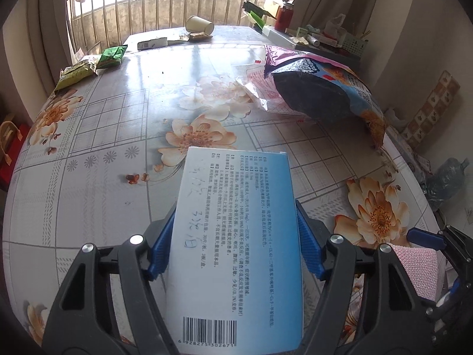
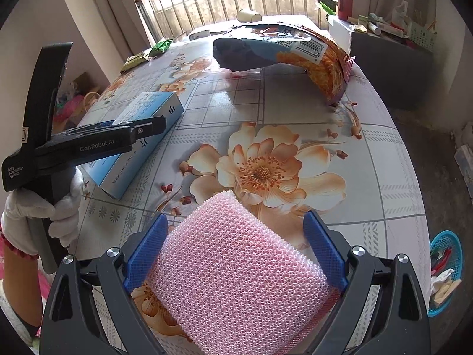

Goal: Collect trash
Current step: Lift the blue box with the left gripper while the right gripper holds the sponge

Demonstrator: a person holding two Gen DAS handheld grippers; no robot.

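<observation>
My left gripper (image 1: 235, 213) is shut on a blue and white medicine box (image 1: 236, 236) with a barcode, its blue pads (image 1: 161, 245) pressing both long sides. From the right wrist view the box (image 2: 174, 109) is tilted low over the floral tablecloth (image 2: 369, 153), held by the left gripper (image 2: 142, 130) in a white-gloved hand (image 2: 26, 213). My right gripper (image 2: 236, 220) is shut on a pink mesh sponge (image 2: 236, 272). A large opened snack bag (image 1: 319, 94) lies ahead at the right. Green packets (image 1: 112, 54) lie at the far left edge and a tipped paper cup (image 1: 199, 25) at the far end.
A clear wrapper (image 1: 254, 88) lies beside the snack bag and a small dark box (image 1: 152, 43) near the cup. A blue basket (image 2: 446, 266) with scraps stands on the floor at the right. A cluttered side cabinet (image 2: 390, 44) stands at the far right.
</observation>
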